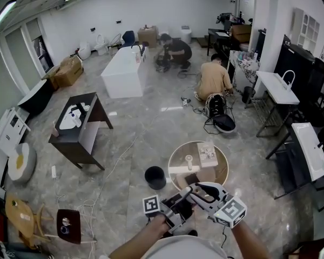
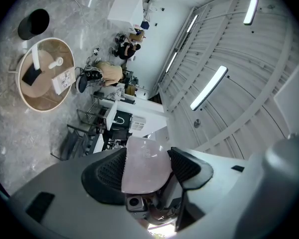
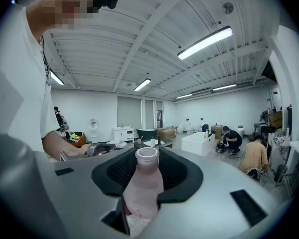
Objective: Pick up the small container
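My right gripper (image 3: 148, 169) is shut on a small frosted pink bottle (image 3: 144, 185); its open neck points away from the camera. A pale pink frosted container body (image 2: 145, 171) fills the gap between the black pads of my left gripper (image 2: 147, 156), which is shut on it. I cannot tell whether both hold the same container. In the head view the left gripper (image 1: 178, 203) and right gripper (image 1: 198, 191) meet close together, just before the near edge of a round wooden table (image 1: 220, 169).
The round table carries a white box (image 1: 207, 154), a small white knobbed piece (image 1: 189, 158) and a black item (image 1: 191, 178). A black bin (image 1: 155, 177) stands on the floor to its left. Further off are a dark cabinet (image 1: 80, 128), a white bathtub (image 1: 123, 72) and crouching people (image 1: 213, 80).
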Available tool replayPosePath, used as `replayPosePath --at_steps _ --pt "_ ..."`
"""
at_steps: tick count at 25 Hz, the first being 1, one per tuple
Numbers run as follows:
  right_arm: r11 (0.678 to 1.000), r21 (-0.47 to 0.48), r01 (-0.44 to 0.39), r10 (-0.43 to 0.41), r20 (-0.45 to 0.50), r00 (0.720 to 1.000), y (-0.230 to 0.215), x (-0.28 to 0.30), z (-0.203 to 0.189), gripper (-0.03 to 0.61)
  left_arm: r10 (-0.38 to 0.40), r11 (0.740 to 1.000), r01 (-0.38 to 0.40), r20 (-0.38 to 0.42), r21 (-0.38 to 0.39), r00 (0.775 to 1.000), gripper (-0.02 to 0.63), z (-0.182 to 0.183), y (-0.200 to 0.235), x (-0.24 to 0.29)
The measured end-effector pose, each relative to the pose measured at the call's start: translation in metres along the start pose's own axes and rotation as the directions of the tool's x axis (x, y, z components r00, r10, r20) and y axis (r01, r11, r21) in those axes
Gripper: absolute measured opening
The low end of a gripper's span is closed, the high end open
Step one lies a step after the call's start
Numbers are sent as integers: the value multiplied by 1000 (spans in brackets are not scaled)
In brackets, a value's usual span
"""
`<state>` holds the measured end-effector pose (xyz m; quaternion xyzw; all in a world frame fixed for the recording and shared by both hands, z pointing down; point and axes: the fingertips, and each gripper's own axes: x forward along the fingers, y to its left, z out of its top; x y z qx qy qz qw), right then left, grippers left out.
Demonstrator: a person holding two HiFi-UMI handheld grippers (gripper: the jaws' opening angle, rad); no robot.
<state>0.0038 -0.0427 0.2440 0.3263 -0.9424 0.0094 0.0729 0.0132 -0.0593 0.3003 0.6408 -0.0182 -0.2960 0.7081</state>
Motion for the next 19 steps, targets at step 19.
replayPosePath --at_steps 19 --pt "1000 -16 -7 7 -9 1000 2 9 0 150 -7 1000 7 -7 6 1000 279 7 -2 -4"
